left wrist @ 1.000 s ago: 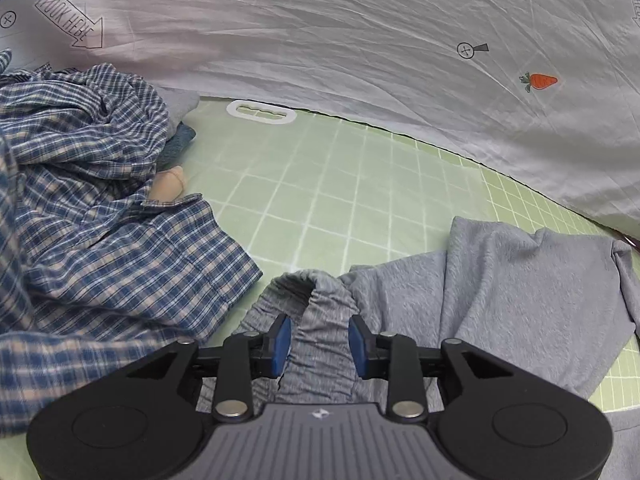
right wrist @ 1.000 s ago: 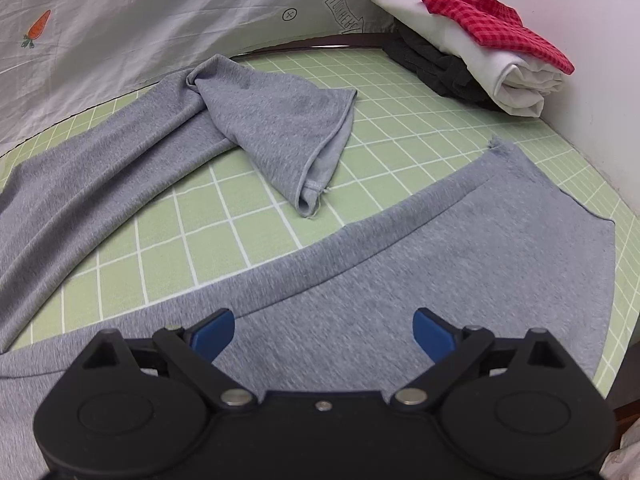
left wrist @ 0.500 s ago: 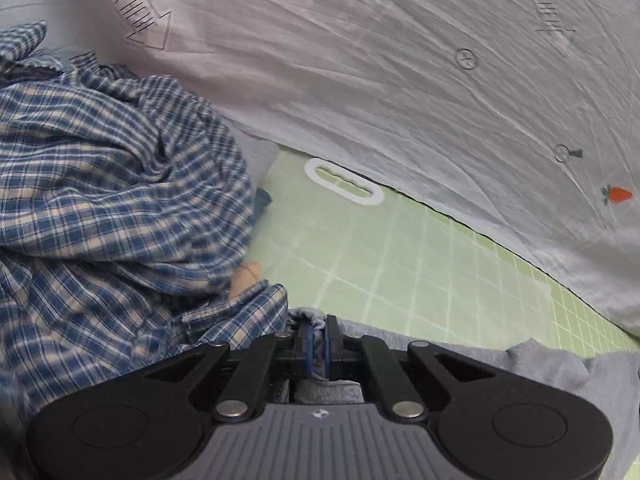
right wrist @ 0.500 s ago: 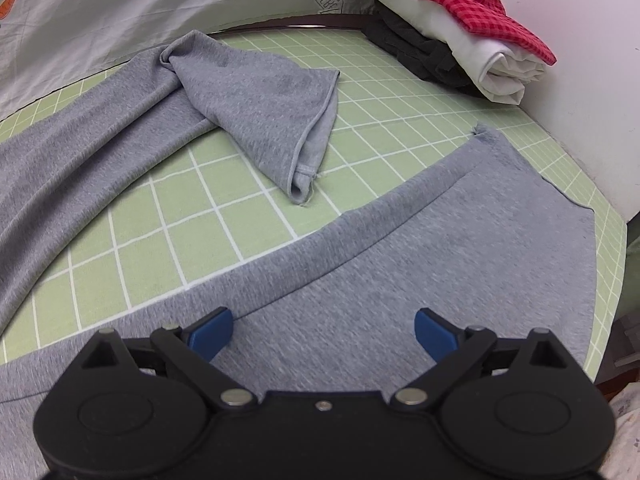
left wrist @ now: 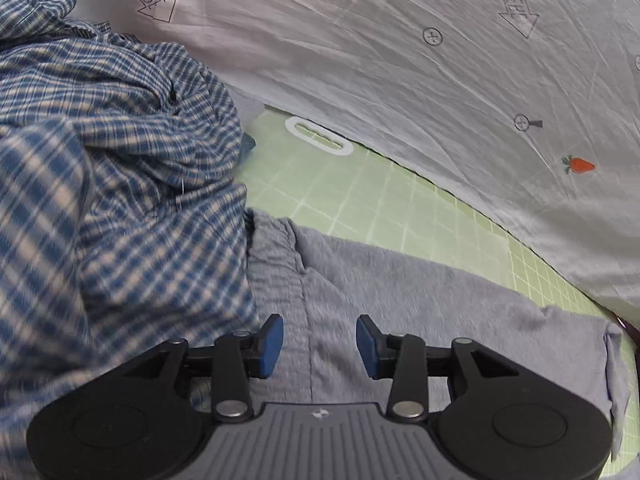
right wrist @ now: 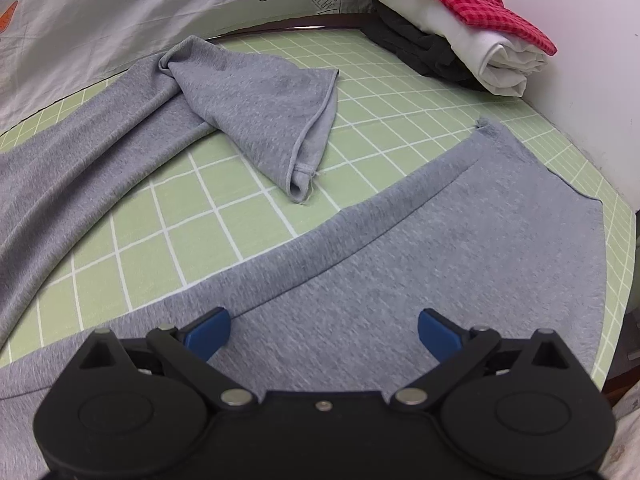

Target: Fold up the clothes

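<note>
Grey trousers lie spread on the green grid mat (left wrist: 360, 200). In the left wrist view their ribbed waistband (left wrist: 276, 264) rests against a heap of blue plaid shirt (left wrist: 120, 184). My left gripper (left wrist: 320, 344) hovers just over the waistband; its jaws are opening, the fabric lies below the gap and the pads do not press it. In the right wrist view one trouser leg (right wrist: 440, 240) stretches flat under my right gripper (right wrist: 324, 328), which stands wide open and holds nothing. The other leg (right wrist: 260, 112) lies farther back with its end folded over.
A stack of folded clothes (right wrist: 460, 20), red check on white on dark, sits at the mat's far right by a white wall. A printed grey sheet (left wrist: 400, 60) hangs behind the mat. A white handle cut-out (left wrist: 320, 140) marks the mat's far edge.
The left gripper shut on the waistband and carried it toward the plaid shirt, then opened and let it go. The right gripper has hardly moved.
</note>
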The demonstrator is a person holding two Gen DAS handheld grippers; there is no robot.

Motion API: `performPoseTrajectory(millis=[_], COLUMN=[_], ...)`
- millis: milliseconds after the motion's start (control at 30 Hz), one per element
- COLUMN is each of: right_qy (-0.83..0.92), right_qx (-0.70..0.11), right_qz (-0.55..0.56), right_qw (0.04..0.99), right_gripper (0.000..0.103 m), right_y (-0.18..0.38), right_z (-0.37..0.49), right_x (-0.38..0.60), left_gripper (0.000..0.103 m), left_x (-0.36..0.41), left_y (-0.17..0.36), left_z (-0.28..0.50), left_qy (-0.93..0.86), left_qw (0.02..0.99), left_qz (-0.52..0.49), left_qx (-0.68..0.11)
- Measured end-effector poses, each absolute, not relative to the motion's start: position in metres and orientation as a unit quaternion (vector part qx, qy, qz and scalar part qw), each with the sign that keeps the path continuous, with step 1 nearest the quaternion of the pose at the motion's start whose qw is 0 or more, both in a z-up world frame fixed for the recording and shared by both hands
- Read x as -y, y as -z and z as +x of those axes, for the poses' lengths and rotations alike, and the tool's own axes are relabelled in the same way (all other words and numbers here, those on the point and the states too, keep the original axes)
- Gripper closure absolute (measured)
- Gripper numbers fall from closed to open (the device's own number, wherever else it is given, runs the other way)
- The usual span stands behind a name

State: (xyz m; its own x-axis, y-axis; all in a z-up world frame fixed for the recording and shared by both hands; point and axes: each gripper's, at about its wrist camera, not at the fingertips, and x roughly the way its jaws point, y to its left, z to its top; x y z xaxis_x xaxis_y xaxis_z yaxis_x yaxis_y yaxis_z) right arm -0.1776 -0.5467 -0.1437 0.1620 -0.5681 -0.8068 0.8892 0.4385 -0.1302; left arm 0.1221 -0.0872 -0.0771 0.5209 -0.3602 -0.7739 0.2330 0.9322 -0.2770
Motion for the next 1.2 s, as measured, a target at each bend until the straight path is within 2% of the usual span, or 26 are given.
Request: performPoseTrajectory(millis=[100, 233, 367, 400, 500, 533, 567, 733, 767, 933, 1200], right_qy=[0.477, 0.450, 0.421, 0.413, 0.393, 0.387, 0.383, 0.367, 0.364, 0.350, 0.354], right_qx=[-0.418, -0.425, -0.434, -0.437, -0.444, -0.446, -0.448, -0.452, -0.452, -0.449, -0.427], right_qz=[0.192, 0.181, 0.160, 0.153, 0.133, 0.128, 0.125, 0.122, 0.124, 0.130, 0.149], right_qw=[0.749, 0.764, 0.780, 0.784, 0.794, 0.797, 0.798, 0.804, 0.805, 0.812, 0.819], right_gripper=[0.002, 0.002, 0.001, 0.002, 0.001, 0.002, 0.001, 0.001, 0.001, 0.001, 0.001], right_y=[0.144, 0.143, 0.142, 0.141, 0.141, 0.140, 0.140, 0.141, 0.142, 0.142, 0.134], right_z=[-0.179, -0.182, -0.187, -0.189, -0.194, -0.197, -0.200, -0.215, -0.218, -0.230, -0.249], right_x=[0.543, 0.532, 0.515, 0.510, 0.496, 0.491, 0.488, 0.474, 0.473, 0.472, 0.494], left_gripper=[0.043, 0.036, 0.036, 0.039, 0.068, 0.089, 0.092, 0.092, 0.091, 0.061, 0.023], left_x=[0.089, 0.076, 0.057, 0.052, 0.032, 0.026, 0.019, -0.012, -0.018, -0.012, 0.038], left_y=[0.084, 0.093, 0.104, 0.107, 0.109, 0.110, 0.109, 0.110, 0.111, 0.106, 0.077], left_z=[0.080, 0.033, 0.015, 0.013, 0.008, 0.006, 0.005, -0.006, -0.008, -0.018, -0.043], left_qy=[0.166, 0.142, 0.109, 0.099, 0.094, 0.093, 0.089, 0.042, 0.037, 0.026, 0.046], left_qw=[0.871, 0.872, 0.872, 0.874, 0.879, 0.880, 0.880, 0.877, 0.875, 0.876, 0.899], left_qz=[-0.001, 0.050, 0.048, 0.045, 0.005, -0.009, -0.025, -0.073, -0.077, -0.065, -0.025], left_qx=[-0.463, -0.465, -0.474, -0.473, -0.467, -0.465, -0.467, -0.474, -0.476, -0.477, -0.435])
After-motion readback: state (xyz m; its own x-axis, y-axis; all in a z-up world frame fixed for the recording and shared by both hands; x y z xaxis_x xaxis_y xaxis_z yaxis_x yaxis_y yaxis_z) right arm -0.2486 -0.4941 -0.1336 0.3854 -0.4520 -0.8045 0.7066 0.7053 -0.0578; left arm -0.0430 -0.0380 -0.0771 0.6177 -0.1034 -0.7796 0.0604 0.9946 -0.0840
